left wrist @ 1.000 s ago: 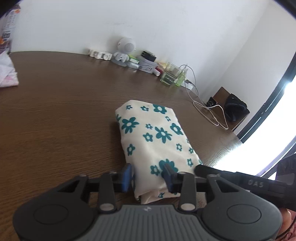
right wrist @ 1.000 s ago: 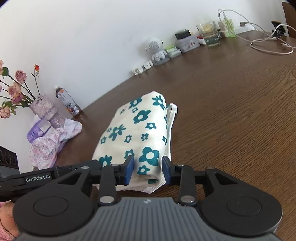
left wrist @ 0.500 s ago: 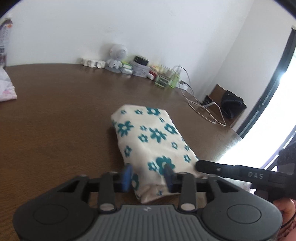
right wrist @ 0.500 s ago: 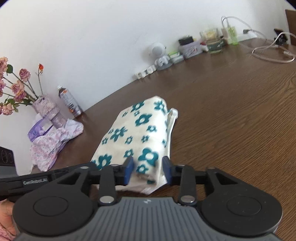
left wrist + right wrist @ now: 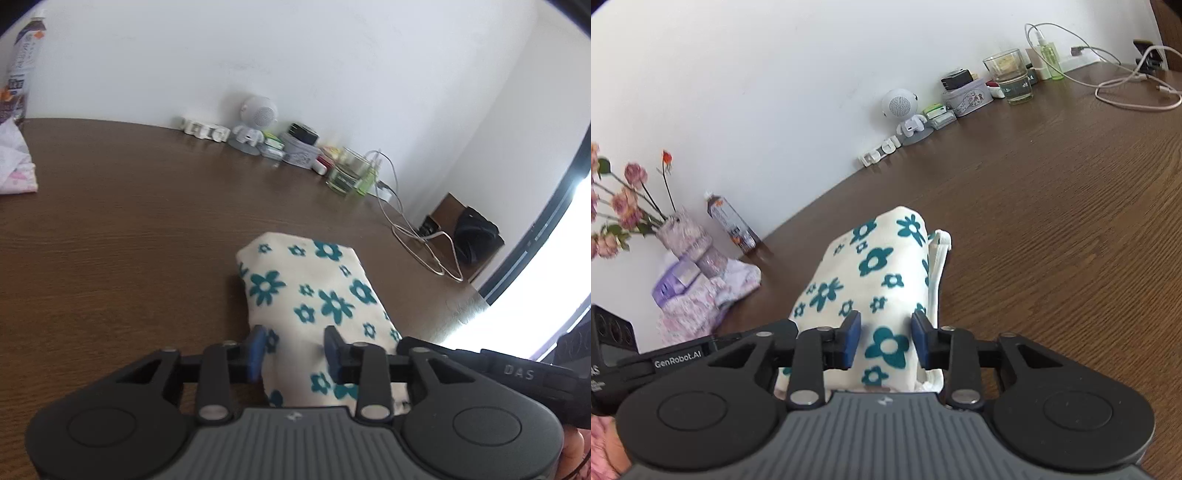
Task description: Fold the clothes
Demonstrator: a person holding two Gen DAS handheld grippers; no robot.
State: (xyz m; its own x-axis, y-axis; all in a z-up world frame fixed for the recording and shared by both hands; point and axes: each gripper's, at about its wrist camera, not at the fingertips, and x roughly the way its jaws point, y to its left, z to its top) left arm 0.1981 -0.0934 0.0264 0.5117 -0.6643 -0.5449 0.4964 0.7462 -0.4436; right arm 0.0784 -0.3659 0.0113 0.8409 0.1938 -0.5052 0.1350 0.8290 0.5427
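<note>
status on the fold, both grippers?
Left gripper and right gripper both open, fingers straddling near end of cloth. Cloth folded into compact bundle on table. Nothing in the way.

My left gripper (image 5: 294,350) now has its fingers a little wider apart around the near end of the folded floral cloth (image 5: 314,295) than a second ago. My right gripper (image 5: 885,341) sits slightly further over the cloth's near end, its jaws also a touch wider.

Bright window (image 5: 535,314) glare, slight blur, fisheye-curved dark corners.
</note>
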